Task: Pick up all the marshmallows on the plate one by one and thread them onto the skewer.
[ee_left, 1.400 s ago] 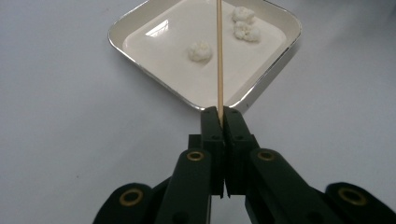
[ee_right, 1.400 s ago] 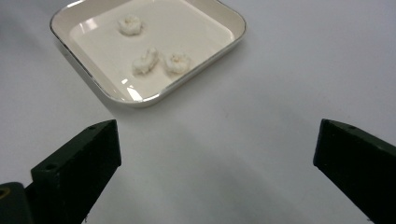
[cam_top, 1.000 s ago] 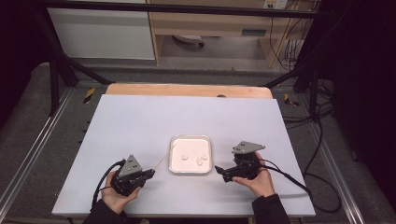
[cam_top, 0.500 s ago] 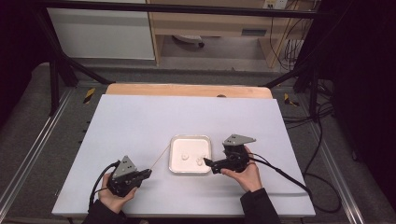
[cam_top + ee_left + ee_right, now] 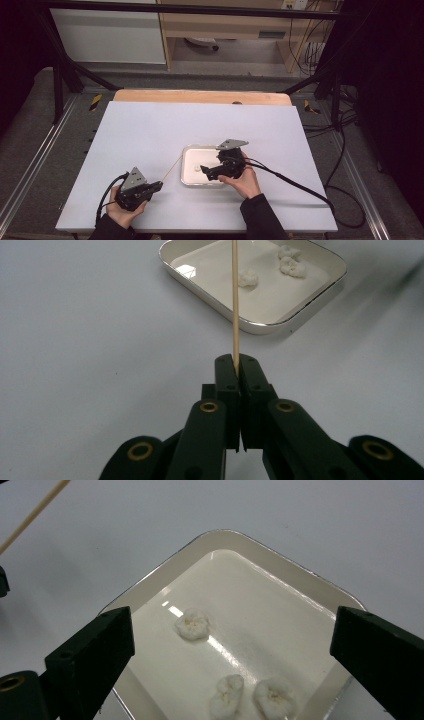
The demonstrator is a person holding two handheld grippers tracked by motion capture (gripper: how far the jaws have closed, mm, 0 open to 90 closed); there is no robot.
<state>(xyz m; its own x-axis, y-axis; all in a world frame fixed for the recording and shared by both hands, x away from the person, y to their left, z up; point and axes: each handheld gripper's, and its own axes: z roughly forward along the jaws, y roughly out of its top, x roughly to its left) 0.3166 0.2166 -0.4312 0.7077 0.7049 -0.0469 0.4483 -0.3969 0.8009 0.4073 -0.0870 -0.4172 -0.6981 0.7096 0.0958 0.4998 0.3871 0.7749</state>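
1. High view. I see the left gripper [image 5: 159, 186] low on the pale grey table [image 5: 150, 130], held in the person's left hand [image 5: 122, 210]. Its jaws are pressed together on one end of a thin, light wooden skewer [image 5: 172, 170]. The skewer slants up and to the right, its far end reaching the left rim of the shallow white rectangular tray with rounded corners [image 5: 187, 179]. The tray sits just right of the table's middle, nearer the person's edge. The right gripper [image 5: 204, 170], in the person's right hand [image 5: 245, 182], is over the tray's right half, its jaws pointing left across the tray floor. From here I cannot tell how far apart those jaws stand.

2. Left gripper view. The two black jaws meet flat against each other, clamped on the skewer [image 5: 235, 315], which rises straight between them. The stick crosses the tray's near rim [image 5: 260, 327] and passes over its floor. I count small white puffy lumps of food in the tray: one [image 5: 248, 278] just right of the skewer, and a pair [image 5: 292, 262] touching each other near the far side.

3. Right gripper view. The jaws stand wide apart, with nothing between the pads, one at each lower corner of the picture. The tray [image 5: 280, 560] lies below and between them. One lump [image 5: 191, 625] lies alone near the tray's middle; two more [image 5: 252, 695] lie side by side closer to the camera. The skewer [image 5: 32, 515] shows at the top left corner, over bare table.
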